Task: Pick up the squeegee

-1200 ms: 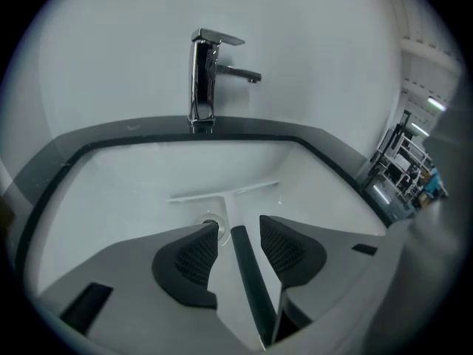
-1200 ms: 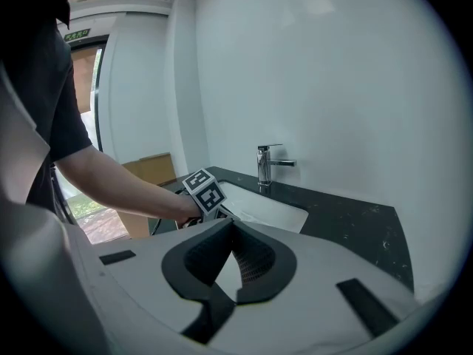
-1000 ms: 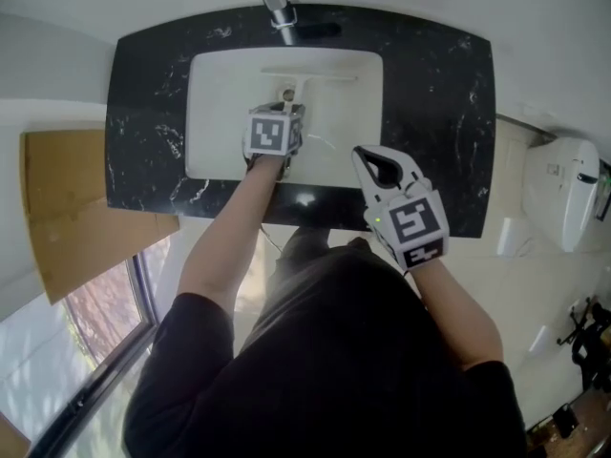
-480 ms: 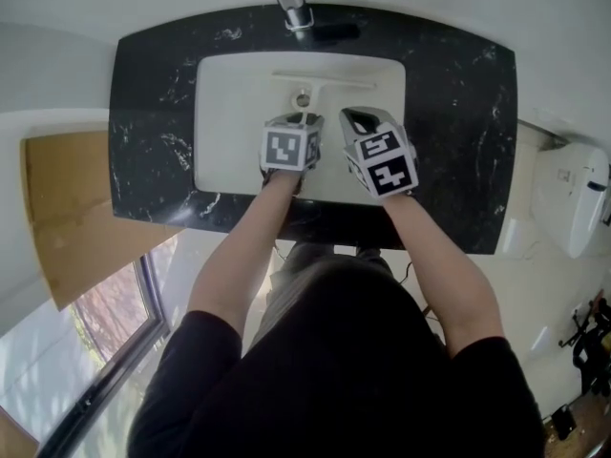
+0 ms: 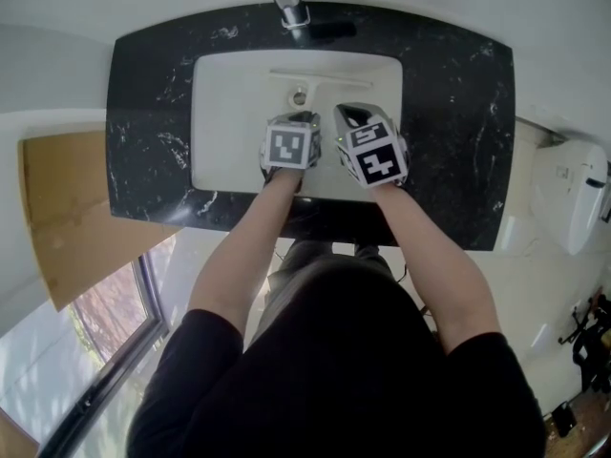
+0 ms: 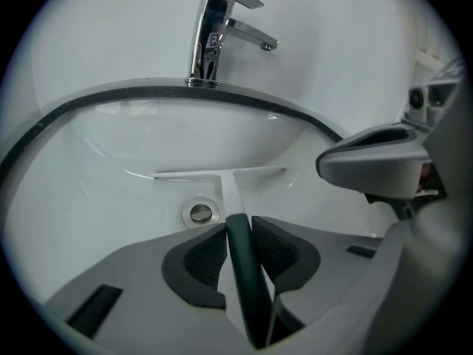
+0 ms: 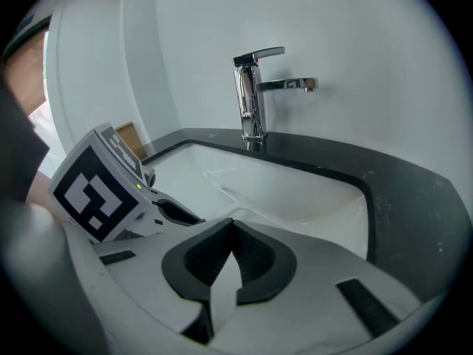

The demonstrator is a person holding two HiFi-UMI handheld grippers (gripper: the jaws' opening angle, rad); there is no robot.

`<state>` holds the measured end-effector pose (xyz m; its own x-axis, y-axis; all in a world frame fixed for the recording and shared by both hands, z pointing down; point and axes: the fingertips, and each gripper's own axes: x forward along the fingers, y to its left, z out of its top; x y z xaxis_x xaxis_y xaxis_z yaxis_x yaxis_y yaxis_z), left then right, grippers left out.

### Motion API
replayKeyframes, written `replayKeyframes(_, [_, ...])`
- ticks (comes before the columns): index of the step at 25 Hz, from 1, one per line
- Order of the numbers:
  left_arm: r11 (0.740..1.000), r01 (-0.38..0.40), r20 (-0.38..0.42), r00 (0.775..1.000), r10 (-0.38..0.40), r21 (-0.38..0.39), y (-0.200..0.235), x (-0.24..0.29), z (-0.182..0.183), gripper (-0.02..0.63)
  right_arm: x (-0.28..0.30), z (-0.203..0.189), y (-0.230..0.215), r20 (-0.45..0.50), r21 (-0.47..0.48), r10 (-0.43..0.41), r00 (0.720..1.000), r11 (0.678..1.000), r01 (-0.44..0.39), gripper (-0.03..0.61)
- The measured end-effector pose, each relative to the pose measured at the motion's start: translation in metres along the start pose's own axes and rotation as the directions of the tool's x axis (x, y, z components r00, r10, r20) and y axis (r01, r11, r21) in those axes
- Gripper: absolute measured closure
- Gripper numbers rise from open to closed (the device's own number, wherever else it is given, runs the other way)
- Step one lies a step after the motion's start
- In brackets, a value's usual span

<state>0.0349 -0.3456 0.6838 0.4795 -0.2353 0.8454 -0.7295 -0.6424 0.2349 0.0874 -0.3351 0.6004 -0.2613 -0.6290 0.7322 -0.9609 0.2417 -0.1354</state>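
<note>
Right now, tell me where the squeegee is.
In the head view the squeegee is central in the sink, blade beyond the drain, its dark handle clamped in the left tool.

The basin [image 5: 224, 122] is open to the left of the left hand-held gripper [image 5: 300, 115] and to the right of the right hand-held gripper [image 5: 351, 113]. The two sit just beside each other, so there is hardly a gap to pass between them. Ahead, the squeegee [image 5: 325, 74] lies across the basin's far side past the drain [image 5: 299, 95]. Its handle is clamped in the left jaws (the right jaws are closed on nothing). The faucet [image 5: 289, 3] stands at the far rim. The dark surface [image 5: 153, 113] is open on both sides.
</note>
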Motion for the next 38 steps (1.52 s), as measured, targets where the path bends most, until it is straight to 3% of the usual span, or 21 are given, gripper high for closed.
replayKeyframes(6, [0.998,-0.058,0.053,0.997,0.057,0.008,0.004,-0.029,0.010,0.512,-0.041,0.016,-0.001,0.085,-0.019,-0.018,0.996,1.000,0.019,0.578])
replayKeyframes(13, [0.996,-0.084,0.203,0.976,0.079,0.012,-0.022,-0.098,0.031,0.512,-0.121,0.024,0.012,0.206,-0.076,0.015,0.978,0.997,0.001,0.578])
replayKeyframes(19, [0.984,-0.174,0.405,0.903,0.145,0.037,-0.055,-0.192,0.052,0.511,-0.214,0.026,0.024,0.335,-0.153,0.068,0.940,0.988,-0.017,0.578])
replayKeyframes(25, [0.968,-0.242,0.541,0.823,0.173,0.059,-0.103,-0.282,0.057,0.511,-0.285,0.009,0.041,0.404,-0.223,0.155,0.901,0.973,-0.067,0.578])
replayKeyframes(31, [0.966,-0.243,0.600,0.787,0.142,0.091,-0.136,-0.351,0.018,0.511,-0.330,-0.008,0.077,0.442,-0.249,0.208,0.872,0.963,-0.103,0.578])
replayKeyframes(38, [0.964,-0.205,0.608,0.792,0.060,0.171,-0.141,-0.406,-0.065,0.512,-0.357,-0.026,0.138,0.487,-0.266,0.185,0.854,0.962,-0.057,0.578])
